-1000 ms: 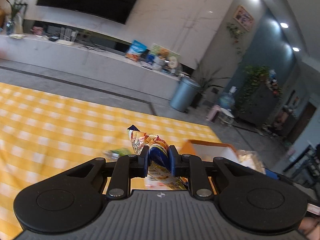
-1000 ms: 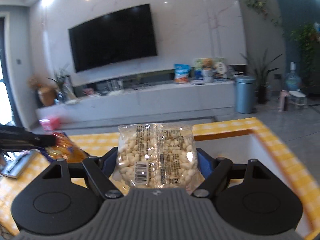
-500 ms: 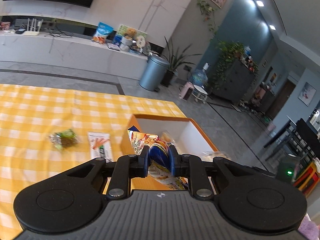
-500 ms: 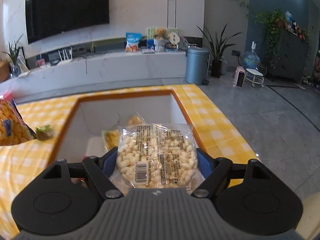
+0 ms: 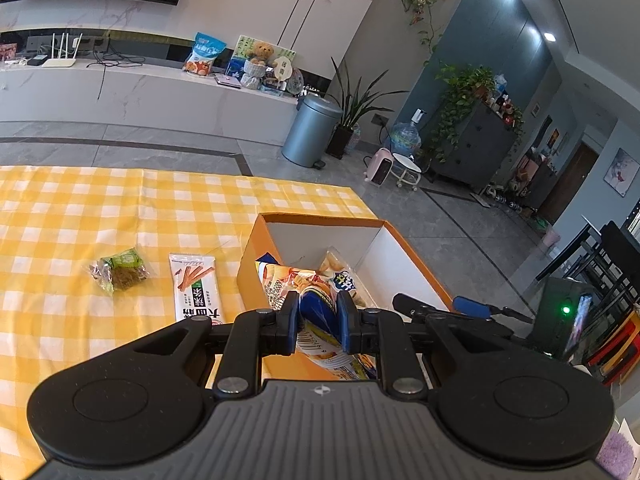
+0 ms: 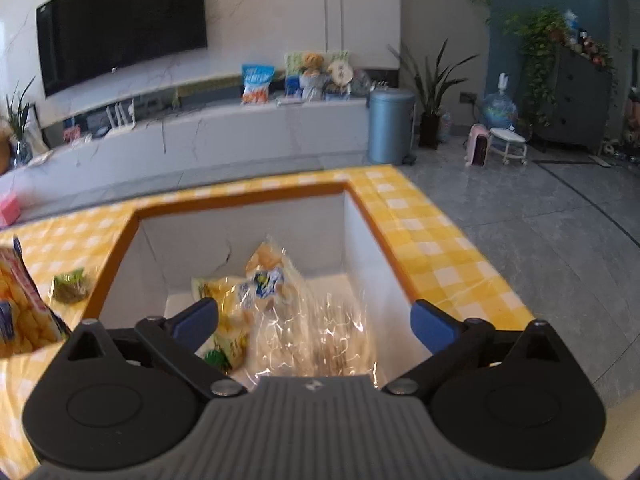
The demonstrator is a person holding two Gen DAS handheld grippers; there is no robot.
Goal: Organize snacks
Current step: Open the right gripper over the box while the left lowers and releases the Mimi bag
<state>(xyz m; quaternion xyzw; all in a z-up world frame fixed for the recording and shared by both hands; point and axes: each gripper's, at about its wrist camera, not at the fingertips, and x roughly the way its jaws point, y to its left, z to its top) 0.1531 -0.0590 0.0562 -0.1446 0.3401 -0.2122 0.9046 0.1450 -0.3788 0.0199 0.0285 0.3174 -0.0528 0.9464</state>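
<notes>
- My left hand-held gripper point(image 5: 318, 326) is clamped on a blue-and-yellow snack bag point(image 5: 320, 320), held at the near edge of the orange box point(image 5: 320, 222).
- My right hand-held gripper point(image 6: 314, 322) is spread wide and grips nothing, above the clear peanut packet point(image 6: 320, 336) lying blurred in the box.
- Further left on the yellow checked table point(image 5: 80, 200) lie a biscuit-stick packet point(image 5: 196, 288) and a small green snack point(image 5: 120, 270).
</notes>
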